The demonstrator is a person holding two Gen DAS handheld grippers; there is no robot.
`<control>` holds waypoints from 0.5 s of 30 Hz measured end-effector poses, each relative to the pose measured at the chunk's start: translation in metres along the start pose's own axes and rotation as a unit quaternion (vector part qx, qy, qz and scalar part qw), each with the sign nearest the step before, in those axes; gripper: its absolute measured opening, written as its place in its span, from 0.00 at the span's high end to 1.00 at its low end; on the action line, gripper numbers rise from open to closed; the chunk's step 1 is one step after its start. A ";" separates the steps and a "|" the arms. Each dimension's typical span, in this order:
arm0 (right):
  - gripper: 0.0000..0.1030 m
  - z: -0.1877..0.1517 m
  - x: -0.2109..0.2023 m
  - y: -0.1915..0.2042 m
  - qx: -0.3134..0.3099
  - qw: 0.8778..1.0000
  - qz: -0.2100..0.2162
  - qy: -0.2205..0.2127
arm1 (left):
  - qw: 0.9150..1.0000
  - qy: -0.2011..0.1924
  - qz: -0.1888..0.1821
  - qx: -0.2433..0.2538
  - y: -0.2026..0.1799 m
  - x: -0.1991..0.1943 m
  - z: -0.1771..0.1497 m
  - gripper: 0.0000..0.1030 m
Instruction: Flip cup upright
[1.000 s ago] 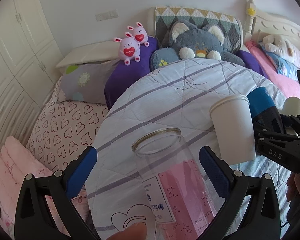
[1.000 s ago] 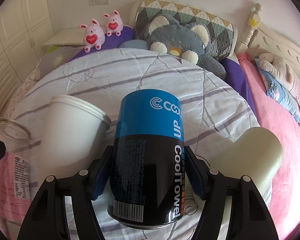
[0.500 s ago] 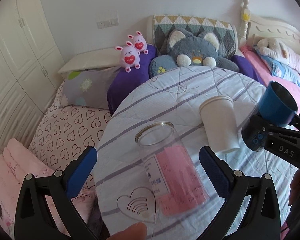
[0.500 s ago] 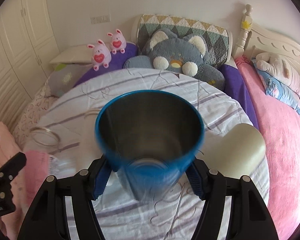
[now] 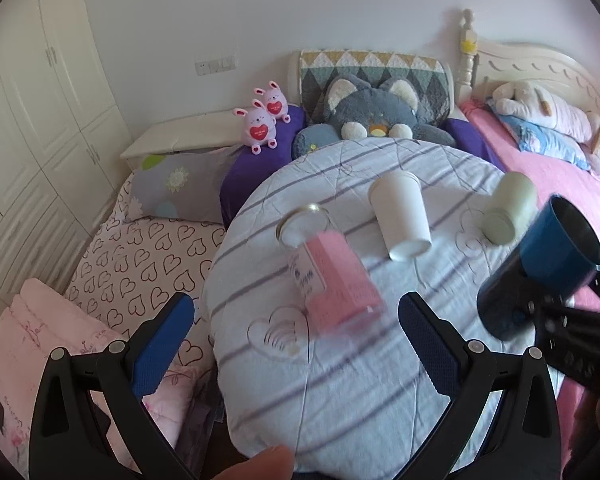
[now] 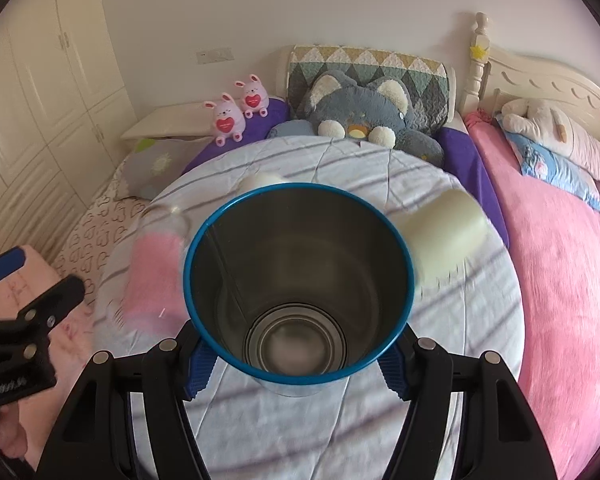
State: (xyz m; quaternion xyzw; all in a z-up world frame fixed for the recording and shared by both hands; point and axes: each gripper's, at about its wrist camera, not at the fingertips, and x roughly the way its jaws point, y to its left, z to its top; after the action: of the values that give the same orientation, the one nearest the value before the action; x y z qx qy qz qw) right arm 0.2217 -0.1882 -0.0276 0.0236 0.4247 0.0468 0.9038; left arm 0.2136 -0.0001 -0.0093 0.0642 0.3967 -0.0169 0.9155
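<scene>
My right gripper [image 6: 296,364] is shut on a blue and black metal cup [image 6: 300,288], its open mouth turned up toward the camera. In the left wrist view the cup [image 5: 540,264] hangs tilted above the right side of the round table [image 5: 360,392]. My left gripper [image 5: 296,320] is open and empty, held above the table's near edge. A clear jar with a pink label [image 5: 328,272], a white paper cup [image 5: 402,216] and a pale green cup [image 5: 508,208] stand upside down on the table.
The table has a striped white cloth and stands among beds. A grey plush cat [image 5: 376,116], two pink bunnies [image 5: 264,120] and pillows lie behind. A pink bed [image 6: 560,280] is at right, white wardrobes [image 5: 32,100] at left.
The right gripper has lifted the blue cup off the table and turned it from mouth-down to mouth-up. The left gripper has drawn back and up from the jar.
</scene>
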 end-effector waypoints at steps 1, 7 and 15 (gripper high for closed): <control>0.34 -0.007 -0.005 0.001 0.001 1.000 0.004 0.001 | 1.000 -0.001 -0.001 0.001 0.001 -0.006 -0.007 0.00; 0.34 -0.067 -0.030 0.017 -0.002 0.999 0.027 0.029 | 1.000 0.003 -0.003 0.003 0.002 -0.026 -0.041 0.00; 0.34 -0.106 -0.018 0.030 0.001 0.996 0.062 0.070 | 1.000 0.019 -0.002 0.003 0.002 -0.035 -0.073 0.00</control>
State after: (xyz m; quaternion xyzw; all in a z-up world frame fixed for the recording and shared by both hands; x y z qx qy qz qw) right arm 0.1269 -0.1599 -0.0784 0.0471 0.4844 0.1040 0.8674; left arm 0.1373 0.0107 -0.0331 0.0669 0.4141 -0.0185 0.9076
